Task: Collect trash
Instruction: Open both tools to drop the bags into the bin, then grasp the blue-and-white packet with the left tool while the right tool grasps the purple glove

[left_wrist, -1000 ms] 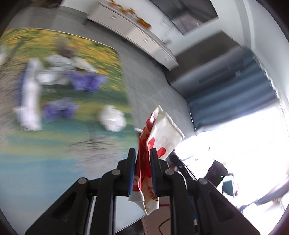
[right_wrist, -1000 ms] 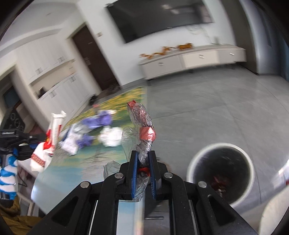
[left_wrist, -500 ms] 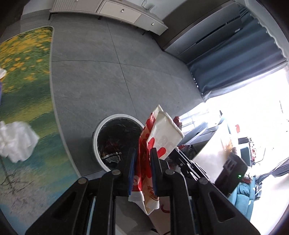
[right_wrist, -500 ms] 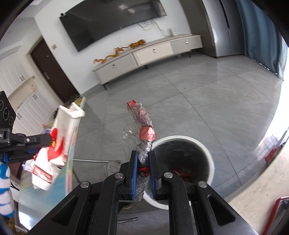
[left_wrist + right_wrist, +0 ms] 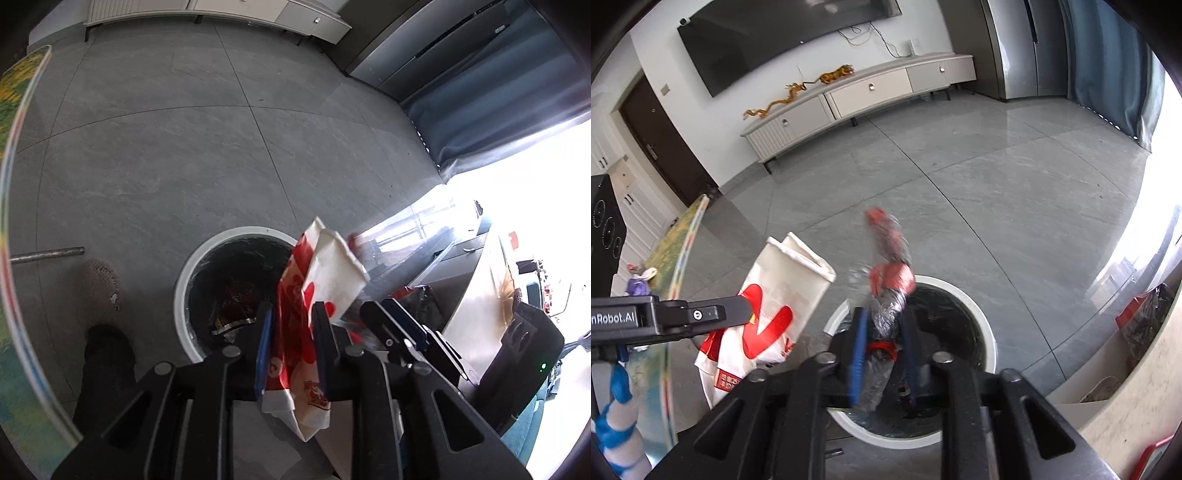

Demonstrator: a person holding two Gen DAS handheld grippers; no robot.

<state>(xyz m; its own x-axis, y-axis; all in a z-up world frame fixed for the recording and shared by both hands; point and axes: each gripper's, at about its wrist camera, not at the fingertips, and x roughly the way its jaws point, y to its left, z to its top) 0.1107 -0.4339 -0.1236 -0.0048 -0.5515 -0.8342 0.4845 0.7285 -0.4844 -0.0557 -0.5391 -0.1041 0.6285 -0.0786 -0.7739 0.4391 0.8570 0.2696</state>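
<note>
A round white-rimmed bin (image 5: 181, 295) with a dark liner stands on the grey floor, right below both grippers. My left gripper (image 5: 291, 310) has a red and white paper bag (image 5: 332, 273) upright between its pads, over the bin's right side. Its jaws are opening, and the bag still sits in place. My right gripper (image 5: 884, 314) hangs over the bin (image 5: 982, 325). Its jaws are opening too, and a crumpled clear and red wrapper (image 5: 890, 277) is blurred and loose between them, with gaps on both sides. The paper bag (image 5: 775, 302) shows at the left of that view.
The table edge (image 5: 11, 221) with its colourful cloth curves along the left, and purple trash (image 5: 637, 284) lies on it. A person's slippered foot (image 5: 101, 280) stands beside the bin. A pale counter (image 5: 1126, 387) is at the right, and a low cabinet (image 5: 864, 96) runs along the far wall.
Both grippers swung from the table to above the bin and sank. The right jaws spread apart and the wrapper came loose. The left jaws widened slightly around the bag.
</note>
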